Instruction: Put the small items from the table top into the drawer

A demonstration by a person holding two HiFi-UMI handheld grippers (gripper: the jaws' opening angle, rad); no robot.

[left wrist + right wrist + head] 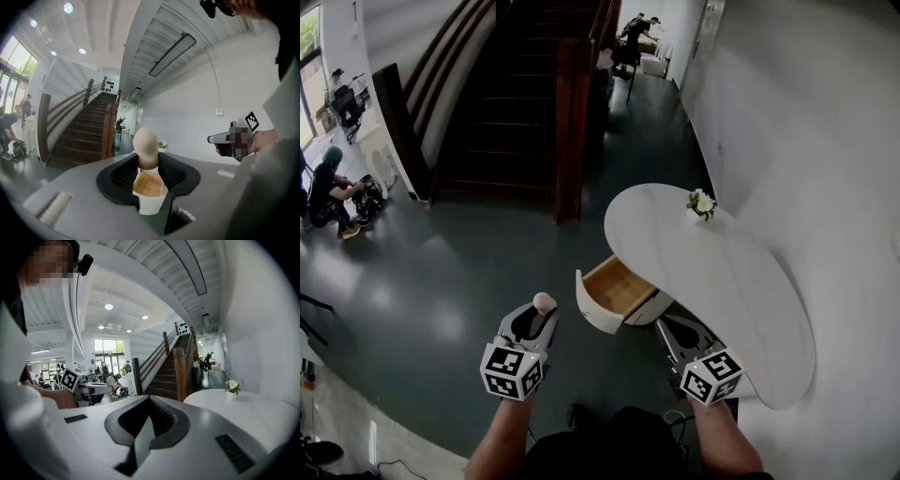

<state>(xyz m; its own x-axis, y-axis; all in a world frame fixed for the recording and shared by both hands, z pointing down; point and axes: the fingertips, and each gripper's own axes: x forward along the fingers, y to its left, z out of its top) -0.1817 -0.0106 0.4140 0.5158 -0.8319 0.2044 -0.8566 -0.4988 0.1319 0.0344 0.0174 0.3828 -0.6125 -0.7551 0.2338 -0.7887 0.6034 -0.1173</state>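
Note:
A pale egg-shaped item (544,302) (145,145) is pinched between the black pads of my left gripper (541,309) (148,164), which is shut on it. That gripper hovers over the floor, left of the open drawer (615,289) of the white oval table (741,291). In the left gripper view the drawer's wooden inside (150,185) shows beyond and below the egg. My right gripper (667,326) (149,399) hangs at the table's near edge, right of the drawer. Its jaws are together with nothing between them.
A small white pot of flowers (701,204) (231,387) stands at the far end of the table top. A dark wooden staircase (525,103) rises behind. A person (333,192) crouches on the floor at far left. A white wall (825,141) runs along the right.

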